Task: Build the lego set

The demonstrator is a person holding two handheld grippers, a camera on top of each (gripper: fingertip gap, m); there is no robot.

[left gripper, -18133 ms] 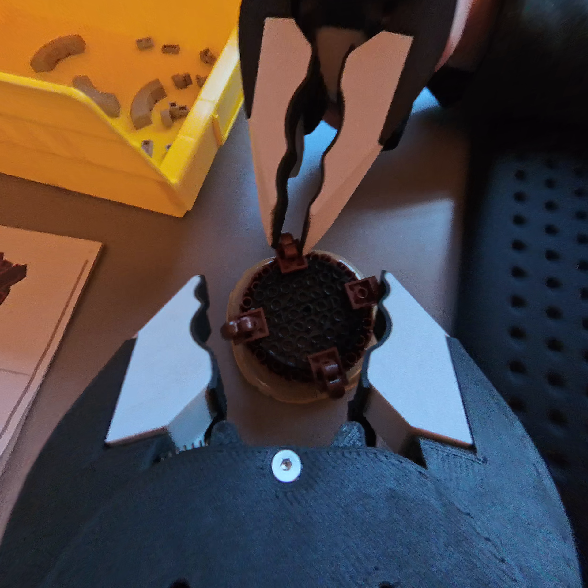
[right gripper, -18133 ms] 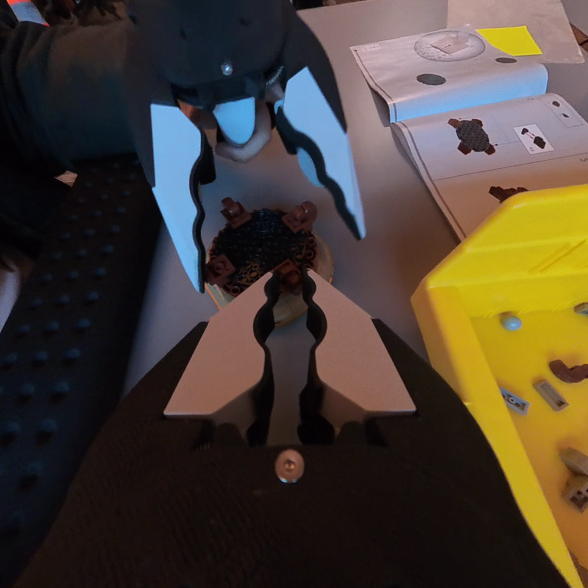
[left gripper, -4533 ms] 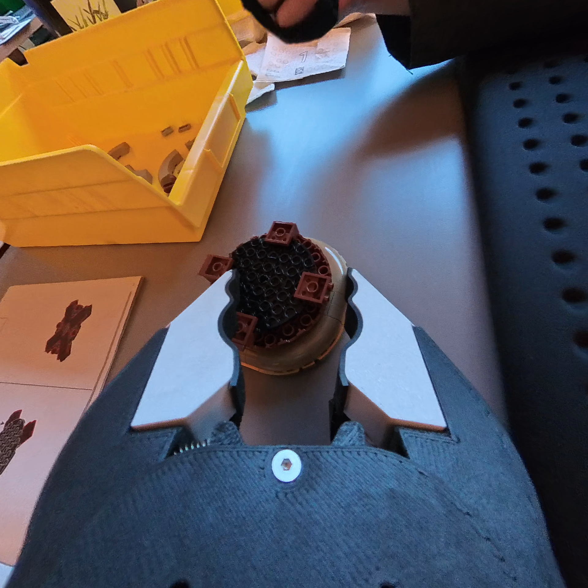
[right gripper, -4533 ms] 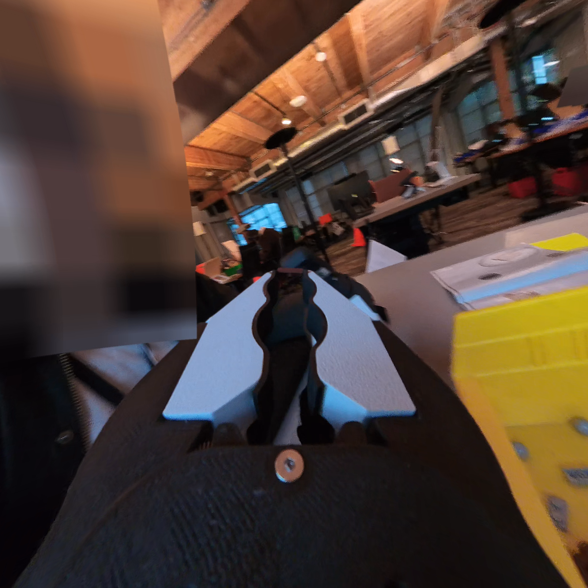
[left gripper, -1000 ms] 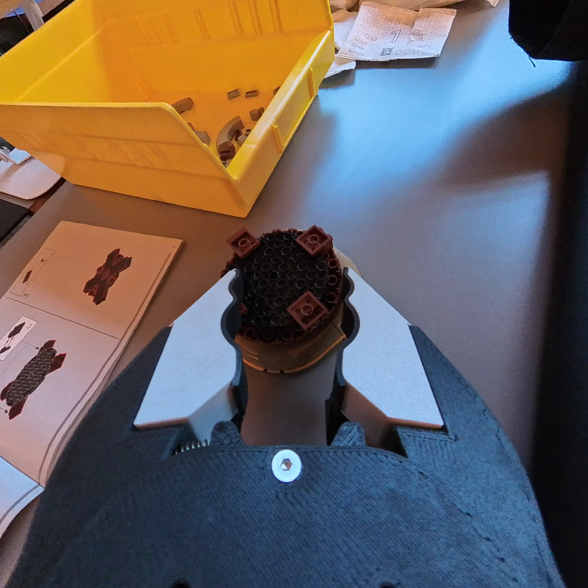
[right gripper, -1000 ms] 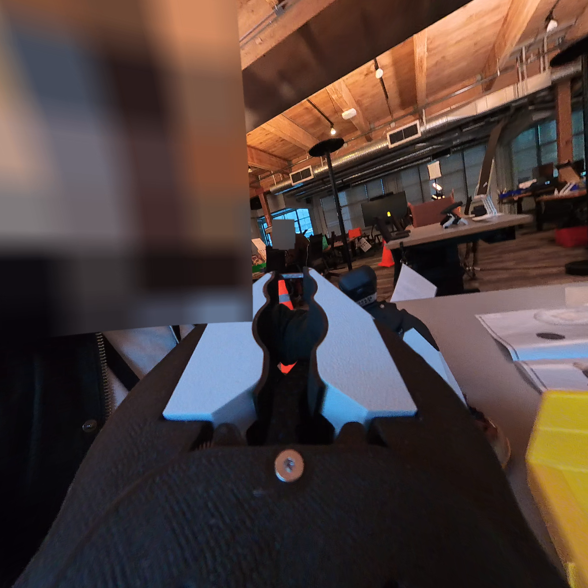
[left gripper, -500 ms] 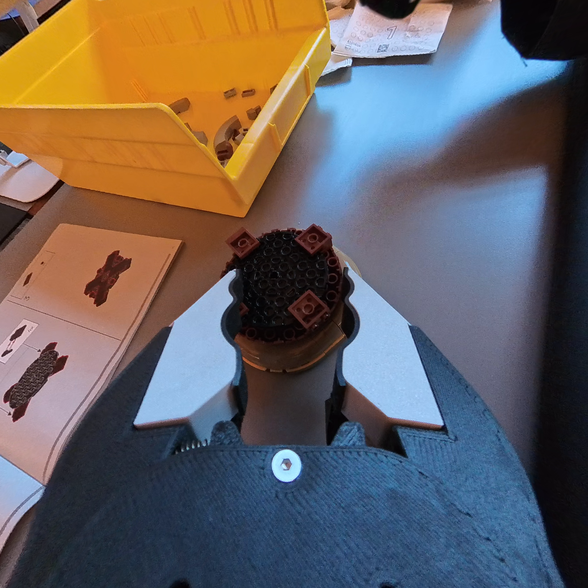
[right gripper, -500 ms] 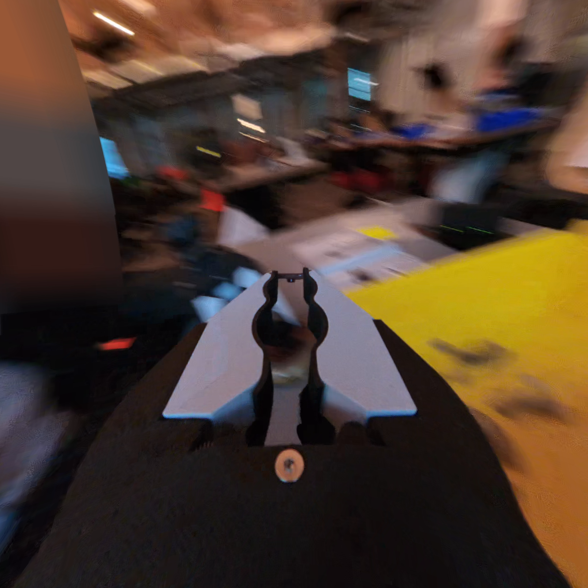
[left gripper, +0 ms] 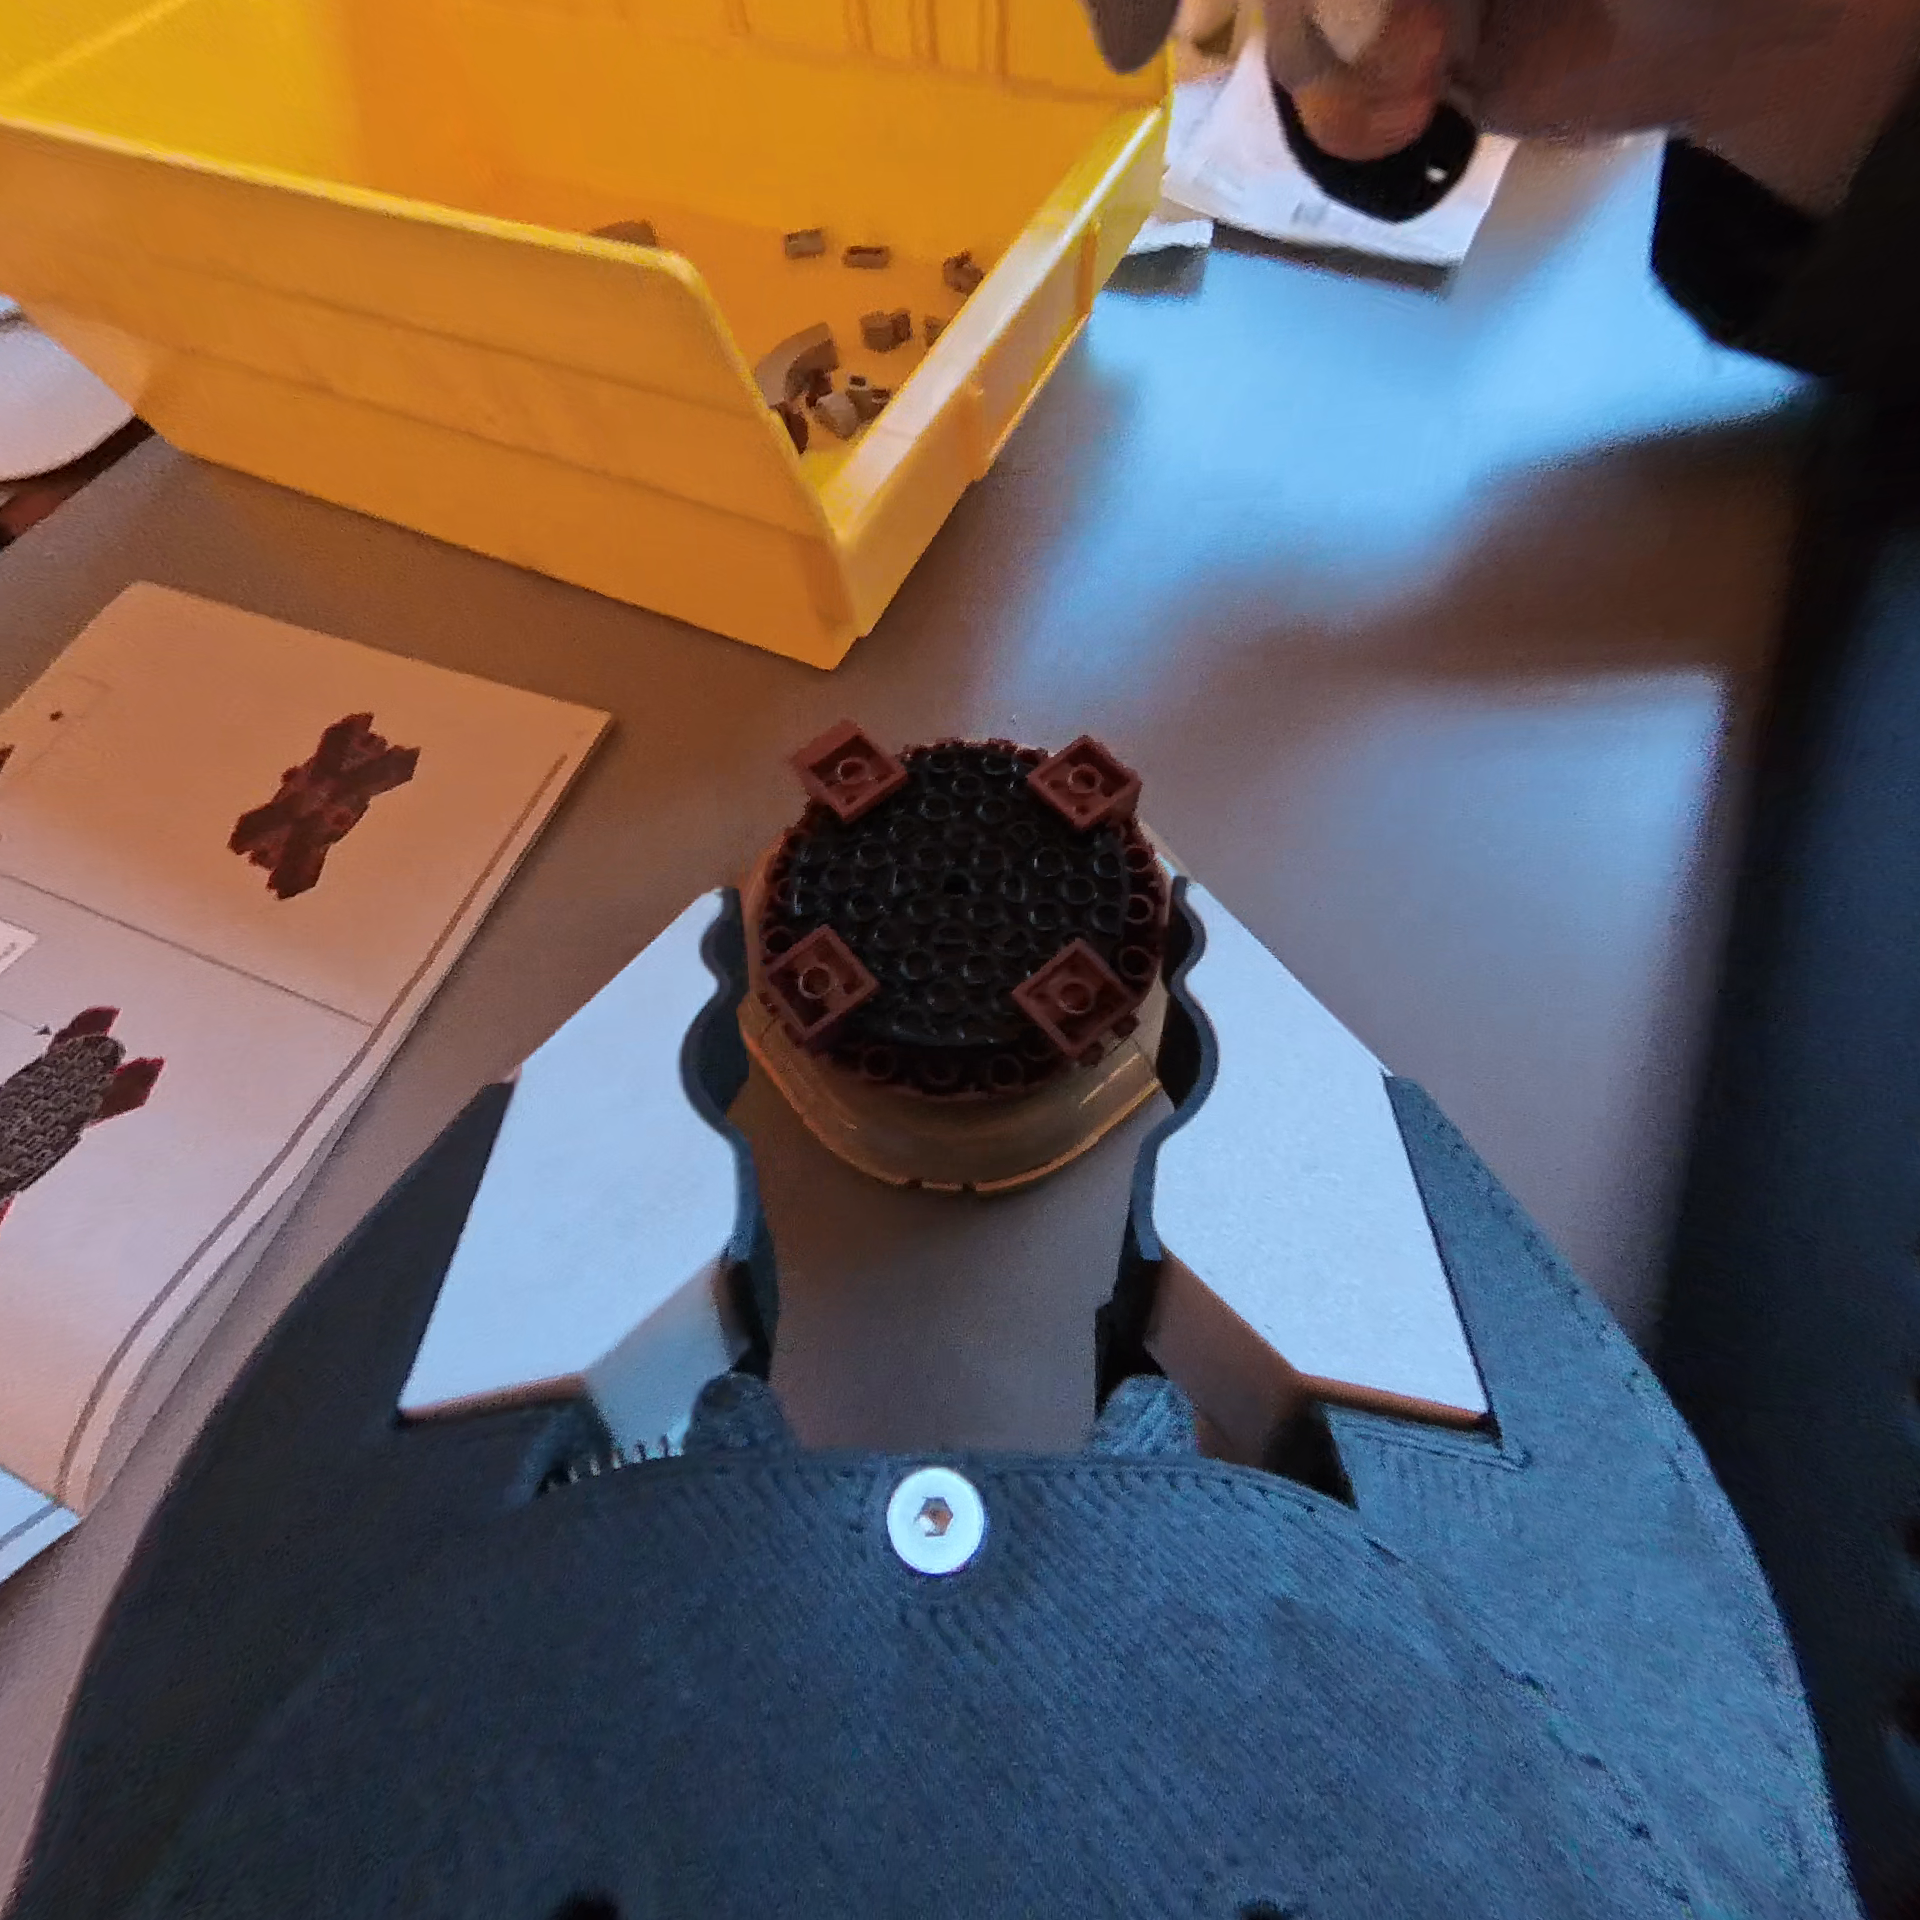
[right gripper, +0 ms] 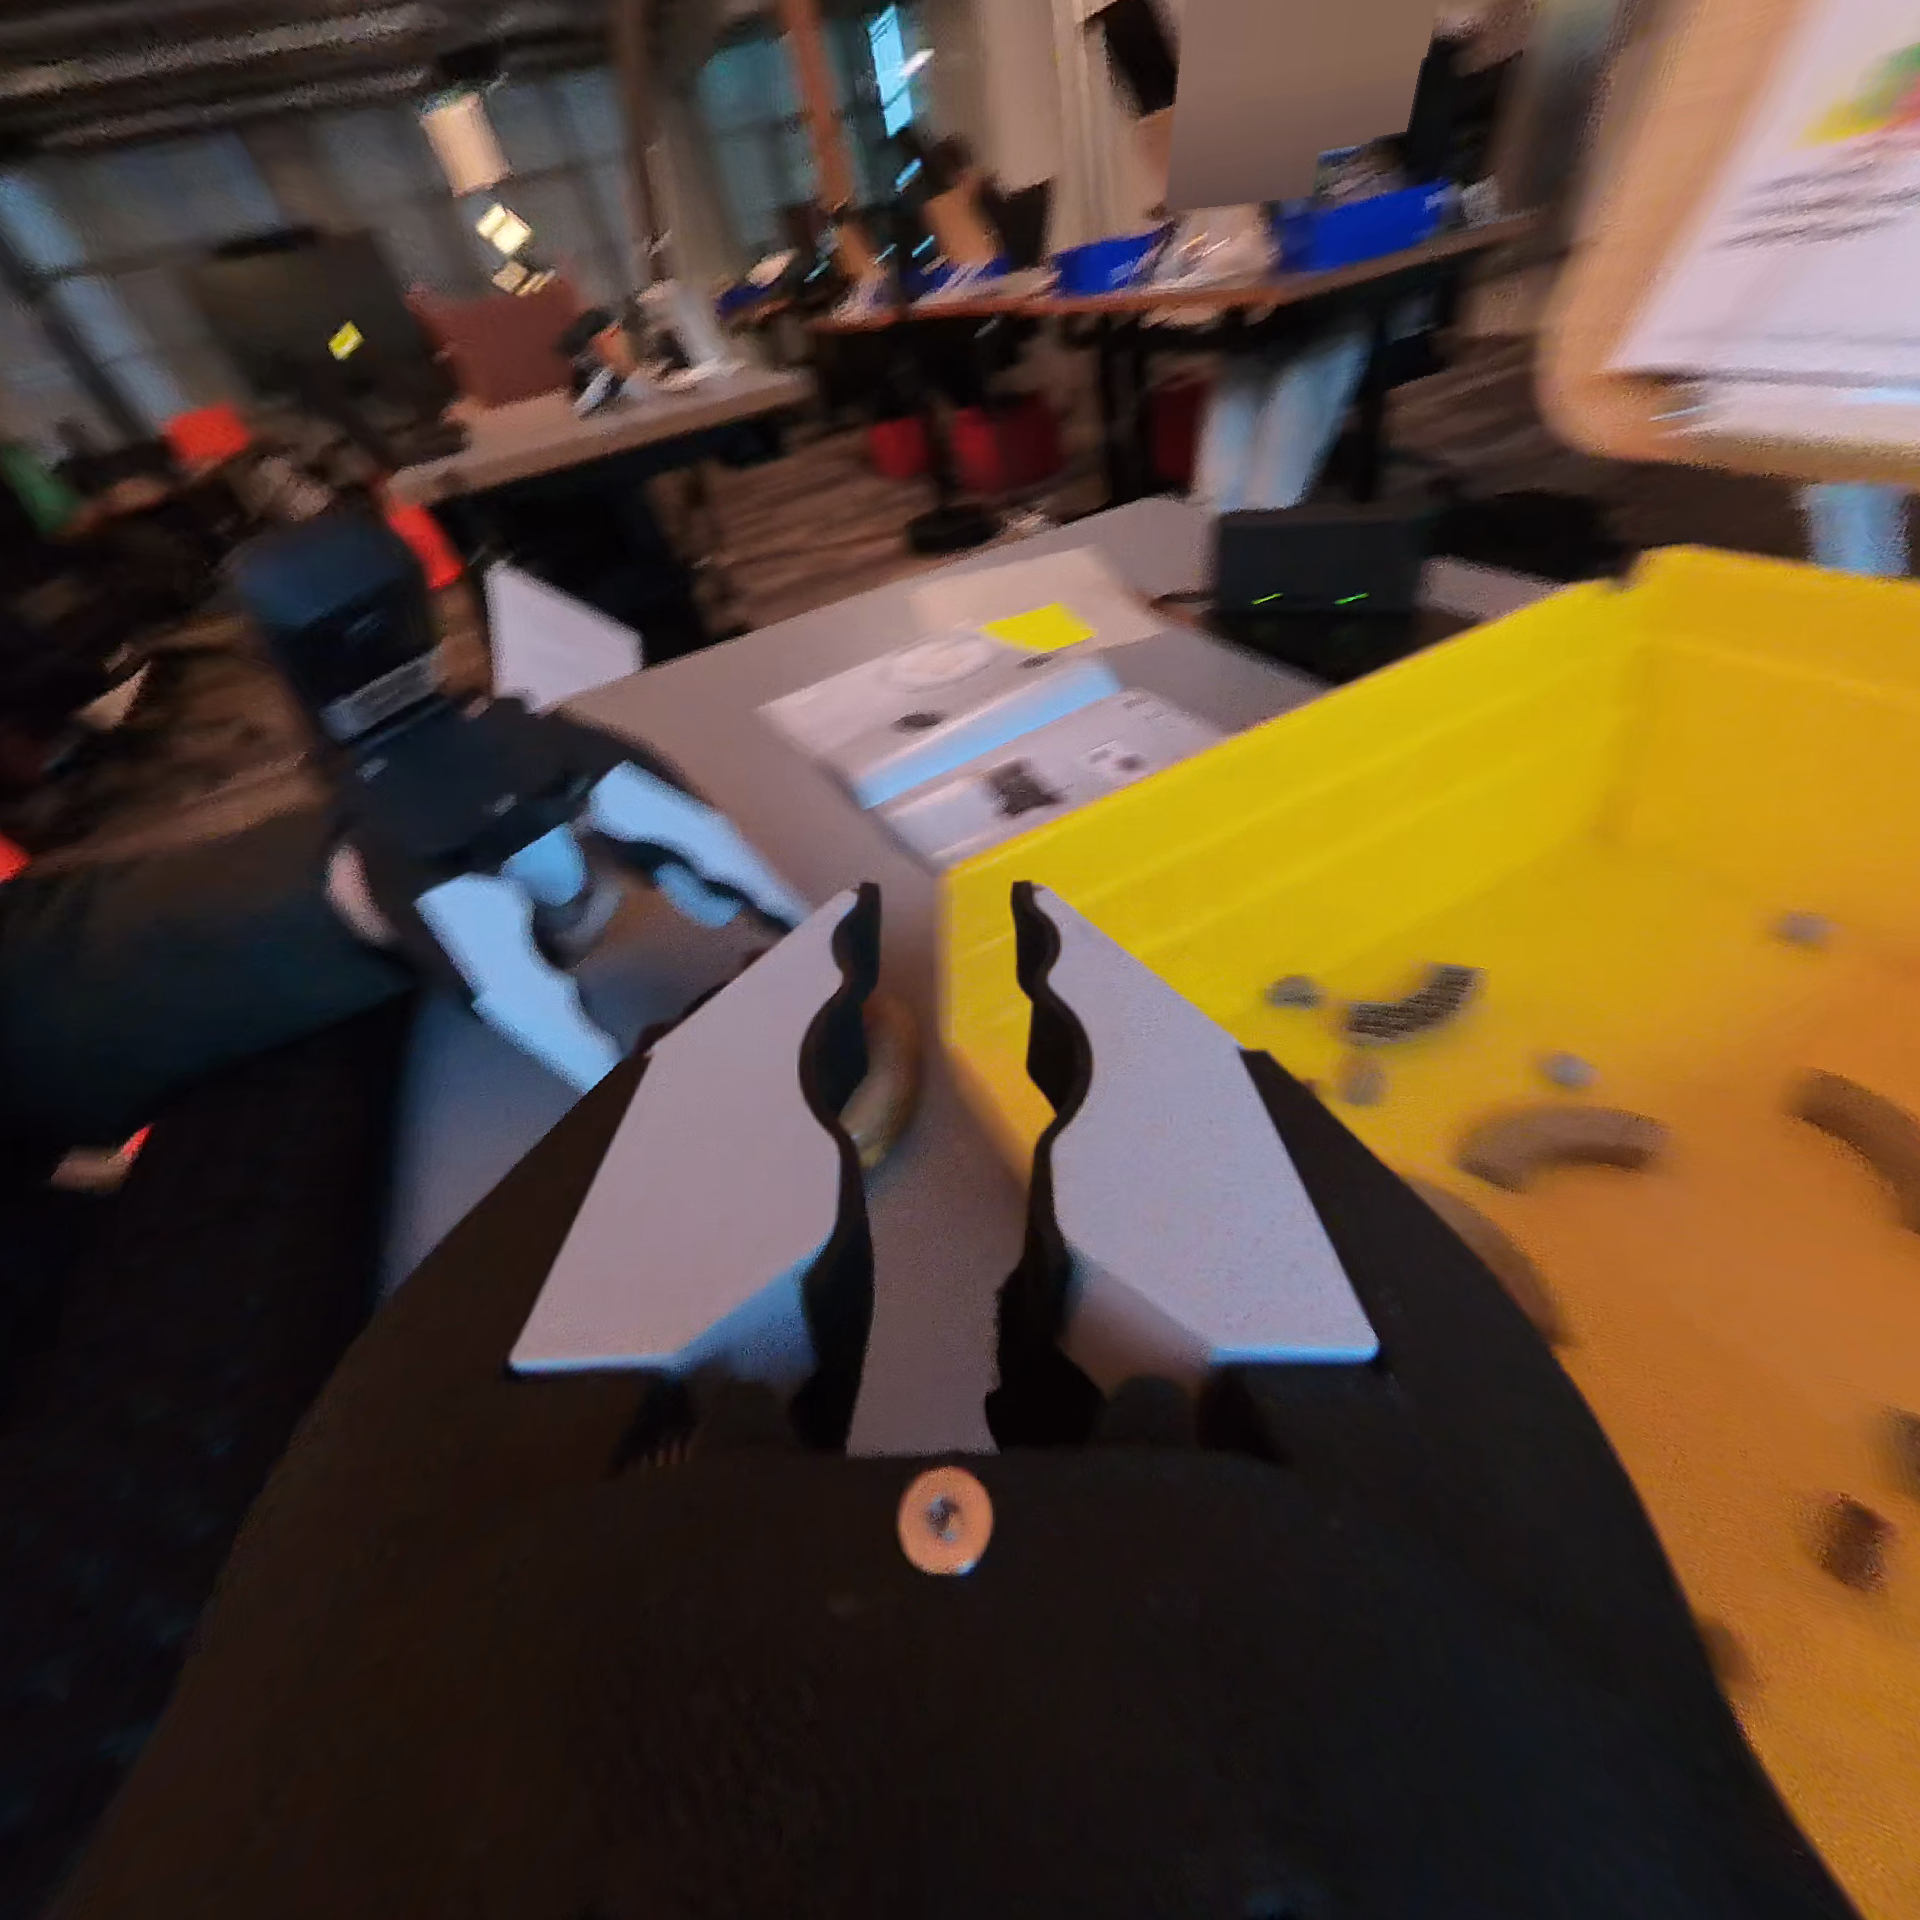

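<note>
The lego build [left gripper: 951,914] is a round black studded disc with brown plates near its rim, on a tan round base. It sits between the fingertips of my left gripper [left gripper: 954,920], which press against both its sides just above the grey table. My right gripper [right gripper: 943,899] is open and empty. It hovers over the near corner of the yellow bin [right gripper: 1299,810], which holds several loose brown and tan pieces [right gripper: 1548,1143]. The right wrist view is blurred. It shows the left gripper [right gripper: 613,894] and an edge of the build [right gripper: 883,1070] farther off.
The yellow bin [left gripper: 520,312] stands at the back left with several pieces [left gripper: 831,353] in it. An open instruction booklet [left gripper: 260,935] lies on the left. A dark perforated mat [left gripper: 1849,935] runs along the right. A hand [left gripper: 1455,62] shows blurred at the top right. Left tips to right tips: about 15 centimeters.
My left jaws stand wider and the build has turned, so its near-left brown plate shows fully. My right gripper has swung down over the bin and its jaws have parted.
</note>
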